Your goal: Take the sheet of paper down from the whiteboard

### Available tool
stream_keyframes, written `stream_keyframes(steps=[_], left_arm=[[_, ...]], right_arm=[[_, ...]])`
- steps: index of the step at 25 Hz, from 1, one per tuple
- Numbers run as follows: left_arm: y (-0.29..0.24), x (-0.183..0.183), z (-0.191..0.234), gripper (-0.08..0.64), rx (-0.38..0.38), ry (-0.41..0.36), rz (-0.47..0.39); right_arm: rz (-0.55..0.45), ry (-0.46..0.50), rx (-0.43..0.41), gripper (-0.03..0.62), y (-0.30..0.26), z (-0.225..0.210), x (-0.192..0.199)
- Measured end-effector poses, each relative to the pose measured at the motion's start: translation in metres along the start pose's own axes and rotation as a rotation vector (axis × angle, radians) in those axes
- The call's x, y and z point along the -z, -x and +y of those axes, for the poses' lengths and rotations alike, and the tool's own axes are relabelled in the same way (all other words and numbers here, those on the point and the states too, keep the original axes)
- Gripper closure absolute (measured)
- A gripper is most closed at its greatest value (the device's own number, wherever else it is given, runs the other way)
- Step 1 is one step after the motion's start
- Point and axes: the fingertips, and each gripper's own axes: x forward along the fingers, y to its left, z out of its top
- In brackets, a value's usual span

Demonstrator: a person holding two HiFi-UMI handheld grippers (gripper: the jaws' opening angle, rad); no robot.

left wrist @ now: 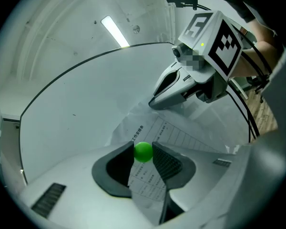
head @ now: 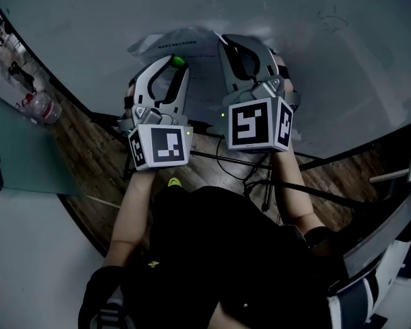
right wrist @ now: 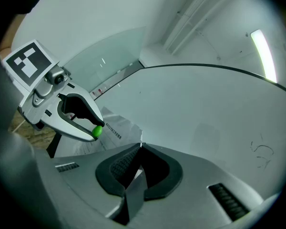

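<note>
Sheet of paper [head: 166, 44] largely masked in head view by both grippers; print too small to be read. Sheet seen crumpled against whiteboard [head: 315, 60], one edge pinched in clenched right gripper [right wrist: 140, 147]. Small green ball [left wrist: 143, 152] clamped by left gripper [left wrist: 143, 147], before sheet; contact with sheet not discernible. Bottle [head: 44, 107] seen far left.

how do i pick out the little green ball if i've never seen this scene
Find the big whiteboard, then the printed sheet of paper in front of it. Over the sheet, the left hand-held gripper pinches the green ball at its jaw tips: the only bright, round thing among grey and white.
</note>
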Motion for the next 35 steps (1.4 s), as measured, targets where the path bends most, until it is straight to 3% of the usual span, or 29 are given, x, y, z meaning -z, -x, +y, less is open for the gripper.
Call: stream_keyframes(steps=[20, 35], left_arm=[[0.007, -0.009, -0.009, 0.425, -0.01, 0.002, 0.019], [0.04, -0.024, -0.035, 0.425, -0.024, 0.008, 0.054]], right_arm=[[-0.031, -0.074, -0.034, 0.588, 0.015, -0.001, 0.0], [-0.05, -0.111, -0.065, 0.588, 0.066, 0.009, -0.003]])
